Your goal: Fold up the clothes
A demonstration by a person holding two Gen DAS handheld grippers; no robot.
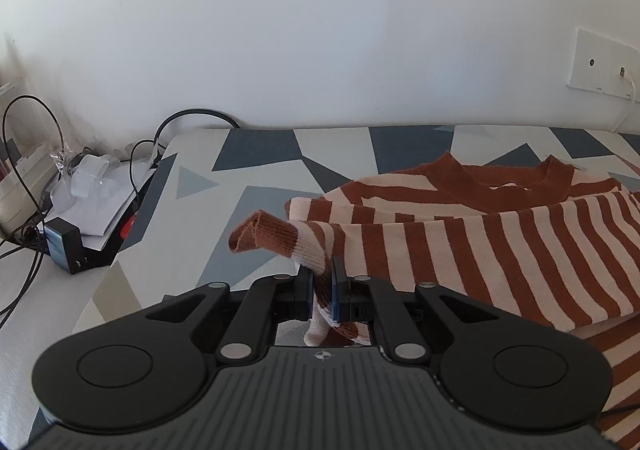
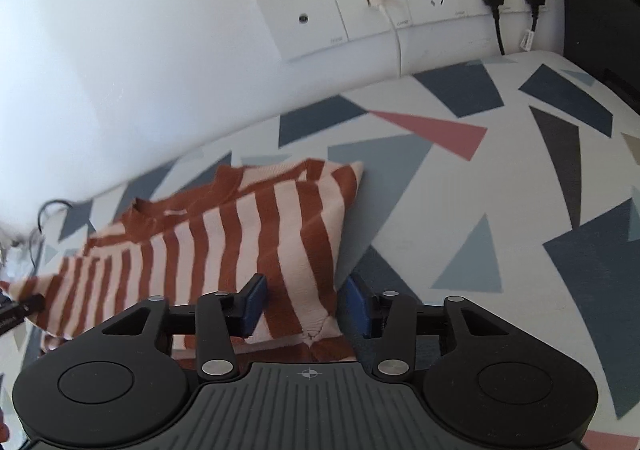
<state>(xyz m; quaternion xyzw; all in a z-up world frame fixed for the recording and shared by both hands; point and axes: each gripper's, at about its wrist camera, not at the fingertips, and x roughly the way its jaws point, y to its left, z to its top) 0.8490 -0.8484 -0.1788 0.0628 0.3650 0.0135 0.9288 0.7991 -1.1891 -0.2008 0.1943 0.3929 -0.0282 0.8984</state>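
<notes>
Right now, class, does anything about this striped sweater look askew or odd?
Yes. The striped sweater lies rumpled and half folded on the patterned cover, and one sleeve cuff sticks out sideways, pinched by the left gripper. The right gripper straddles the hem, open.

Wall sockets (image 2: pixel 404 6), geometric-print cover (image 2: pixel 500 178), perhaps papers (image 1: pixel 100 206) on a box

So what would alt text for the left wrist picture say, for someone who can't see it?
The left gripper is shut on the sleeve of a rust-and-cream striped sweater lying on a geometric-patterned sheet. Cables and papers sit at left.
</notes>
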